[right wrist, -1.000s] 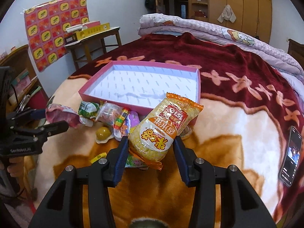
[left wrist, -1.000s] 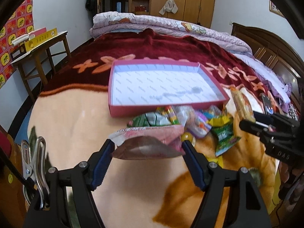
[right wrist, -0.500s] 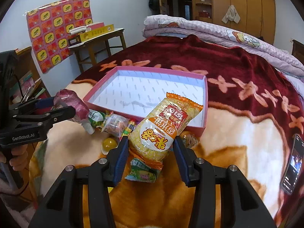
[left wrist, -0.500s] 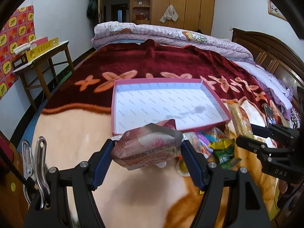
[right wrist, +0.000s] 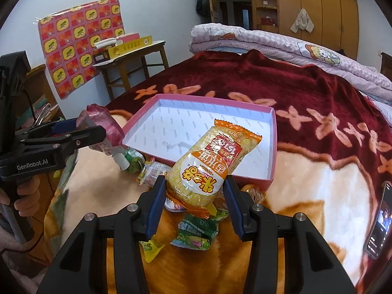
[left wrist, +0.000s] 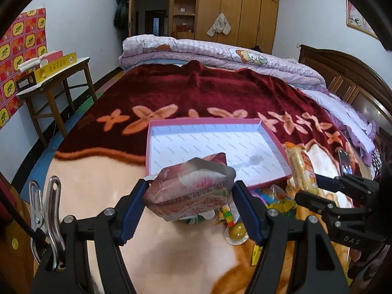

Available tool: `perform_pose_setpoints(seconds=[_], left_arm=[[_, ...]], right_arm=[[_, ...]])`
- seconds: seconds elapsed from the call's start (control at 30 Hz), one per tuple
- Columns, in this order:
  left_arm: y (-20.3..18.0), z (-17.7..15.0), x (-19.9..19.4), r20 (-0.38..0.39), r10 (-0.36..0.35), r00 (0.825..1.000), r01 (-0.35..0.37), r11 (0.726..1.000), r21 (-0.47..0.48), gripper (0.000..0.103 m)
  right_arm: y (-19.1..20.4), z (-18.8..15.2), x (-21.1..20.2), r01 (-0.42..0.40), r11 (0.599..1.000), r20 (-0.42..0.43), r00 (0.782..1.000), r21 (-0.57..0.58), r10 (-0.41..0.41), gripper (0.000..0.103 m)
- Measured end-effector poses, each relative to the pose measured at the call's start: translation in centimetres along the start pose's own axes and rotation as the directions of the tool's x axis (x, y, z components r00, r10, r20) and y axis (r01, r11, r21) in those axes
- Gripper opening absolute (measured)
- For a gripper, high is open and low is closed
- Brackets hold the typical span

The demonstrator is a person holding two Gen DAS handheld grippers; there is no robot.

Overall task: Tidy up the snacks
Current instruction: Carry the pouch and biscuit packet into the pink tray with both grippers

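the left gripper (left wrist: 189,210) is clamping a puffy pink foil packet (left wrist: 191,191) between its ribbed blue pads, the jaws standing fairly wide across the packet's crinkled, glossy sides. the packet is hanging clear of the bed, in front of the near wall of the pink box. the right gripper (right wrist: 193,210) is pinching a plump yellow and orange snack bag (right wrist: 208,169) at its lower end, the jaws set narrower, and the bag is leaning up and away over the near wall of the box; its clear film is showing a bumpy yellow filling and a serrated orange seal at the top.

under and between both tools a loose heap of small wrapped snacks (right wrist: 196,230) is lying on the blanket: green and yellow crinkly sachets, a striped candy stick (left wrist: 226,214), and a round amber jelly cup (left wrist: 237,230).

just beyond, the shallow rectangular pink box (left wrist: 156,122) is sitting on the bed, its white lining printed with faint rows of marks and showing a grey smudge. nothing is resting on its floor.

the plush blanket (left wrist: 171,90) is running cream and orange near the tools and deep red with peach flowers farther off. a phone (right wrist: 378,223) is lying flat on it at the right. folded lilac quilts (left wrist: 220,54), a wooden side table (left wrist: 54,83) and a wooden wardrobe (left wrist: 245,5) are standing behind.
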State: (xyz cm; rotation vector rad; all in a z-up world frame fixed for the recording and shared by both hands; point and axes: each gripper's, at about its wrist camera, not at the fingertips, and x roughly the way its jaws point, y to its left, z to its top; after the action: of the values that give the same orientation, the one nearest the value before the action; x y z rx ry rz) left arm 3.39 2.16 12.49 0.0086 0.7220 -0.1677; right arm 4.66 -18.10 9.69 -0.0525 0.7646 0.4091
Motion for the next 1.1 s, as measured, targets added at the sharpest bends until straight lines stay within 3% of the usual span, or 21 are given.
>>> perform_pose_setpoints(seconds=[0.23,0.5,1.1], left_arm=[[-0.2,1.2,-0.2,0.034,0.006,0.999,-0.007,1.000,0.003,0.074],[0.5,2.6,2.3,0.044,0.036,0.998,-0.035,0.999,-0.017,0.074],[1.3,5.3,10.8,-0.039,0.056,0.998,-0.056,0.998,-0.004,0.074]], right_arm=[[0.2,0.3,0.2,0.000,1.000,0.008,1.000,-0.006,0.001,0.048],[-0.6,1.3,1.5,-0.003,1.000,0.007,1.000,0.009,0.003,0.048],[-3.8,4.6,8.0,0.023,0.999,-0.058,0.998,0.032,-0.022,0.048]])
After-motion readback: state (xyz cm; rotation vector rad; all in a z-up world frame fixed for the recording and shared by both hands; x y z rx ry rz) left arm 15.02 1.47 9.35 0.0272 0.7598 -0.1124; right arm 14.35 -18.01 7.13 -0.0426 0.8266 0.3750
